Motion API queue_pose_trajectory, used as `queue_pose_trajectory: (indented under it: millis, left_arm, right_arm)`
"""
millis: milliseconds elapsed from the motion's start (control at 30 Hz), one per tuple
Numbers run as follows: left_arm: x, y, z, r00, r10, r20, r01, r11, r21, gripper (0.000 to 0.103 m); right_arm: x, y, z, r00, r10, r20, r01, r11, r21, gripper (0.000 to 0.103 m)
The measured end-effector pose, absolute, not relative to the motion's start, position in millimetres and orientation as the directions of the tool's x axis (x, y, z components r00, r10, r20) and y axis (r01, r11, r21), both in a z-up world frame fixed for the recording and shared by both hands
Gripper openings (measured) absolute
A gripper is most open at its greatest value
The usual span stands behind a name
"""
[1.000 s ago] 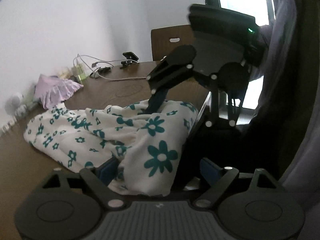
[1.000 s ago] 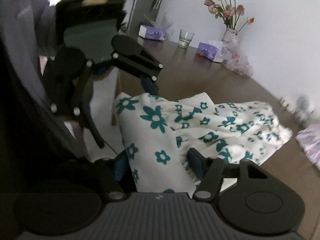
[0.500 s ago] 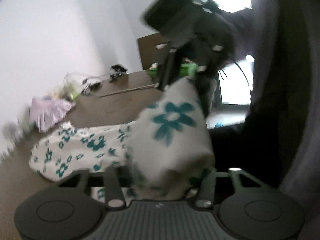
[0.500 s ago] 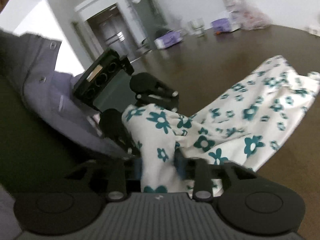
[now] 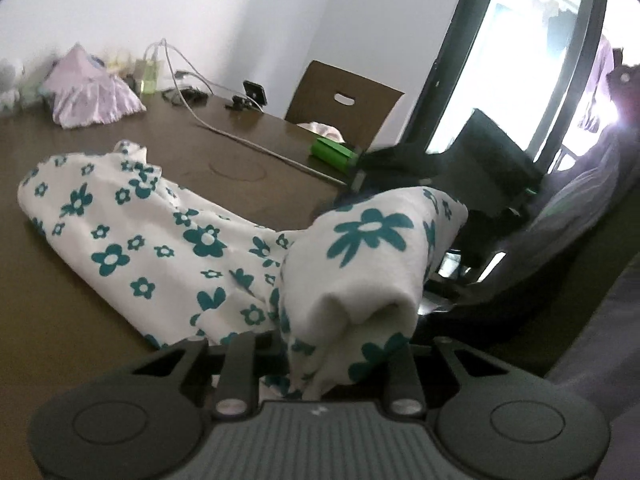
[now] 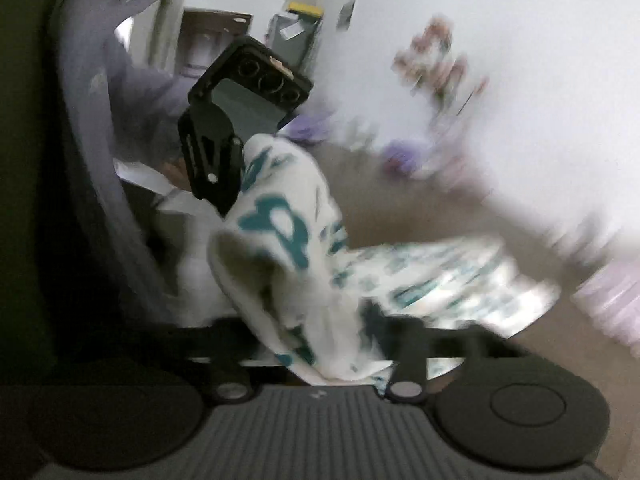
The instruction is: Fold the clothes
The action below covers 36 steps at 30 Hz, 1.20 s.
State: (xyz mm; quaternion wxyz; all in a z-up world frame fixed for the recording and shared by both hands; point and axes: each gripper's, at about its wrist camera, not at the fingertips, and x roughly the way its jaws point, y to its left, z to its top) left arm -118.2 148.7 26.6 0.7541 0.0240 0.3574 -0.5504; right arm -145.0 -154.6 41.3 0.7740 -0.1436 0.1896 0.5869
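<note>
A white garment with teal flowers (image 5: 132, 236) lies across the brown table (image 5: 240, 168), its near end lifted. My left gripper (image 5: 320, 344) is shut on that raised end, which bunches up between its fingers. The other gripper shows beyond as a dark shape (image 5: 404, 160) holding the same fold. In the right wrist view, blurred by motion, my right gripper (image 6: 324, 344) is shut on the garment (image 6: 280, 240) too, and the left gripper's black body (image 6: 224, 152) stands just behind the cloth. The rest of the garment (image 6: 440, 280) trails over the table.
A lilac garment (image 5: 88, 92), cables (image 5: 224, 128) and small devices sit at the table's far side. A green object (image 5: 332, 152) lies near the edge by a wooden chair (image 5: 344, 104). A person's purple sleeve (image 6: 100, 92) is close on the left. Flowers (image 6: 440, 64) stand by the wall.
Both grippers have lifted the garment's near end off the table and swung it, turning their views. The cloth stayed held in both throughout.
</note>
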Motion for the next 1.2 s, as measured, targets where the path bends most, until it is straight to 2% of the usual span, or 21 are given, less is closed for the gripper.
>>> queue_pose_trajectory:
  millis: [100, 167, 267, 333, 600, 667, 700, 733, 767, 800, 833, 867, 933, 967, 1033, 1067, 1200]
  left_arm:
    - [-110.5, 161.5, 23.4, 0.071, -0.851, -0.521, 0.788, 0.368, -0.494, 0.023]
    - [-101.8, 171.2, 22.1, 0.065, -0.890, -0.452, 0.725, 0.353, -0.592, 0.028]
    - [-84.9, 186.4, 16.7, 0.148, -0.922, -0.358, 0.606, 0.370, -0.704, 0.033]
    - [-74.7, 189.0, 11.1, 0.199, -0.919, -0.341, 0.549, 0.393, -0.738, 0.033]
    - [-68.7, 183.2, 1.3, 0.249, -0.894, -0.373, 0.484, 0.448, -0.752, 0.032]
    - [-77.1, 190.7, 0.2, 0.249, -0.889, -0.383, 0.481, 0.457, -0.748, 0.032]
    - [-78.3, 190.6, 0.8, 0.253, -0.886, -0.388, 0.481, 0.463, -0.745, 0.033]
    - [-79.8, 190.6, 4.0, 0.266, -0.879, -0.396, 0.477, 0.477, -0.738, 0.043]
    - [-81.3, 190.8, 8.8, 0.285, -0.865, -0.413, 0.476, 0.502, -0.723, 0.058]
    - [-82.9, 193.7, 14.5, 0.309, -0.853, -0.421, 0.487, 0.522, -0.700, 0.066]
    - [-84.5, 197.1, 20.3, 0.334, -0.840, -0.427, 0.498, 0.542, -0.676, 0.077]
    - [-85.3, 198.8, 23.8, 0.361, -0.829, -0.427, 0.506, 0.558, -0.658, 0.077]
    - [-77.6, 198.6, 24.5, 0.381, -0.816, -0.435, 0.472, 0.576, -0.667, 0.074]
    - [-74.9, 198.8, 22.8, 0.388, -0.811, -0.439, 0.443, 0.581, -0.682, 0.059]
    - [-70.0, 198.4, 16.1, 0.398, -0.794, -0.459, 0.388, 0.599, -0.701, 0.038]
    - [-70.5, 198.5, 13.1, 0.414, -0.785, -0.461, 0.371, 0.607, -0.703, 0.035]
    - [-76.5, 196.8, -3.7, 0.443, -0.762, -0.473, 0.332, 0.629, -0.703, 0.030]
  right_arm:
    - [-109.8, -167.4, 32.7, 0.114, 0.905, -0.411, -0.900, 0.269, 0.343, 0.024]
    - [-88.2, -176.0, 24.7, 0.066, 0.931, -0.359, -0.807, 0.261, 0.529, 0.024]
    - [-55.7, -189.0, 12.6, 0.016, 0.965, -0.262, -0.607, 0.218, 0.765, 0.021]
    - [-36.9, -196.1, 5.2, 0.007, 0.978, -0.207, -0.464, 0.187, 0.866, 0.021]
    - [-29.7, -192.0, -8.7, 0.065, 0.961, -0.268, -0.312, 0.275, 0.909, 0.022]
    - [-31.2, -191.7, -12.2, 0.078, 0.953, -0.292, -0.287, 0.302, 0.909, 0.028]
    - [-33.1, -192.8, -10.9, 0.093, 0.945, -0.312, -0.290, 0.326, 0.900, 0.037]
    - [-36.1, -194.8, -6.6, 0.117, 0.935, -0.336, -0.305, 0.356, 0.883, 0.042]
    - [-38.0, -196.5, 0.8, 0.154, 0.919, -0.363, -0.332, 0.394, 0.857, 0.054]
    - [-40.0, -198.2, 8.1, 0.191, 0.902, -0.387, -0.356, 0.431, 0.829, 0.061]
    - [-41.3, -200.7, 15.0, 0.228, 0.887, -0.402, -0.379, 0.461, 0.803, 0.063]
    - [-40.5, -203.9, 19.4, 0.260, 0.880, -0.398, -0.389, 0.473, 0.790, 0.068]
    - [-34.3, -206.7, 20.9, 0.303, 0.872, -0.384, -0.370, 0.479, 0.796, 0.070]
    - [-30.7, -206.1, 18.6, 0.309, 0.873, -0.377, -0.355, 0.473, 0.806, 0.067]
    - [-23.5, -204.3, 13.8, 0.317, 0.876, -0.364, -0.323, 0.460, 0.827, 0.049]
    - [-20.7, -201.5, 10.0, 0.315, 0.876, -0.366, -0.304, 0.458, 0.835, 0.021]
    - [-18.7, -192.3, -4.8, 0.320, 0.837, -0.444, -0.270, 0.530, 0.804, 0.017]
